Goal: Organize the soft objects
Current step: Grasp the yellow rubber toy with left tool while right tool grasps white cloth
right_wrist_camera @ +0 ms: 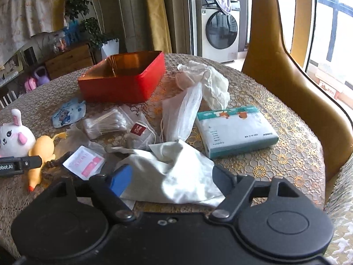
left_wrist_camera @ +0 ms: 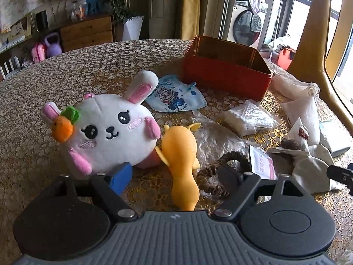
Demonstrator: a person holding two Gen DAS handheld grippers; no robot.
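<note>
Both tongs stood released, nothing pinched. Left gripper (left_wrist_camera: 174, 174) straddled the yellow rubber duck (left_wrist_camera: 183, 154), its blue finger beside the white plush rabbit (left_wrist_camera: 106, 132), neither pad pressing. Right gripper (right_wrist_camera: 169, 174) hung over the white cloth pouch (right_wrist_camera: 176, 172) at the table's (right_wrist_camera: 286, 165) near edge, with the pouch between its fingers. A red tin box (right_wrist_camera: 123, 81) stood open toward the far edge, a tissue pack (right_wrist_camera: 236, 130) to its right.

"Tea" on red tag (right_wrist_camera: 138, 130)
</note>
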